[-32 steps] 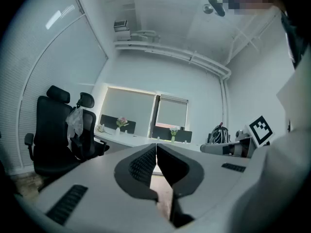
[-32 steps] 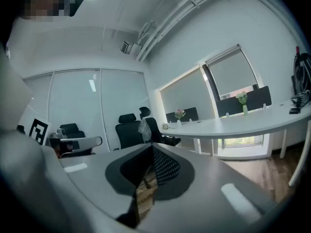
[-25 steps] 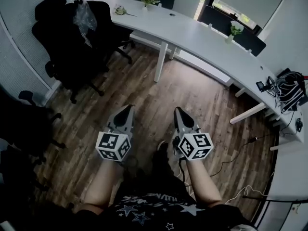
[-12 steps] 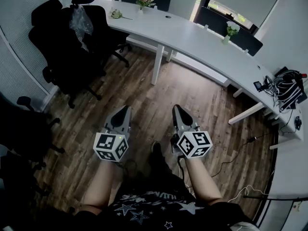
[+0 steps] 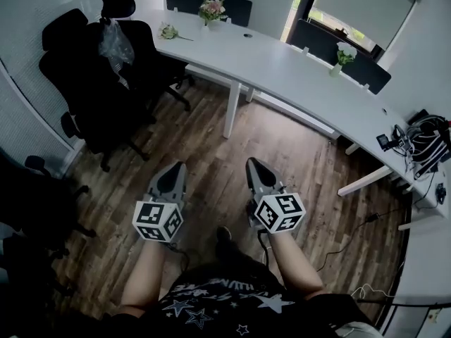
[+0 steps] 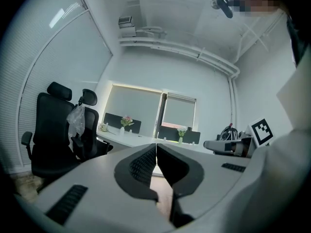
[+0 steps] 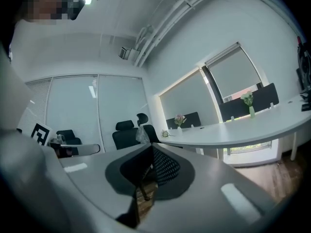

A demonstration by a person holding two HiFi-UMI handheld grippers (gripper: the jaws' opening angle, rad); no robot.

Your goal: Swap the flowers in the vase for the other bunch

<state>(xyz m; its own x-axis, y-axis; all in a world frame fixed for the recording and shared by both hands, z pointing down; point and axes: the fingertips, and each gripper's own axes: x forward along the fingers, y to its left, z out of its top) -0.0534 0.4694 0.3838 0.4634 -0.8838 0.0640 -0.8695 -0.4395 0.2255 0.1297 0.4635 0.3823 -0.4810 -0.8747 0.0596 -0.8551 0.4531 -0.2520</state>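
A white vase with pink flowers (image 5: 212,10) stands at the far left end of the long white desk (image 5: 282,55); it shows small in the left gripper view too, as the vase (image 6: 126,123), and in the right gripper view as the vase (image 7: 180,120). A loose bunch of pale flowers (image 5: 168,32) lies on the desk to its left. My left gripper (image 5: 175,174) and right gripper (image 5: 254,168) are both shut and empty, held level above the wooden floor, well short of the desk.
Black office chairs (image 5: 99,69) stand at the left, one with a plastic bag (image 5: 115,42) hung on it. A second vase with white flowers (image 5: 344,52) stands further right on the desk. Cables and devices (image 5: 423,136) lie at the right end. A desk leg (image 5: 233,108) stands ahead.
Both grippers have moved forward together toward the desk, still shut. The desk and chairs sit lower and nearer in the head view.
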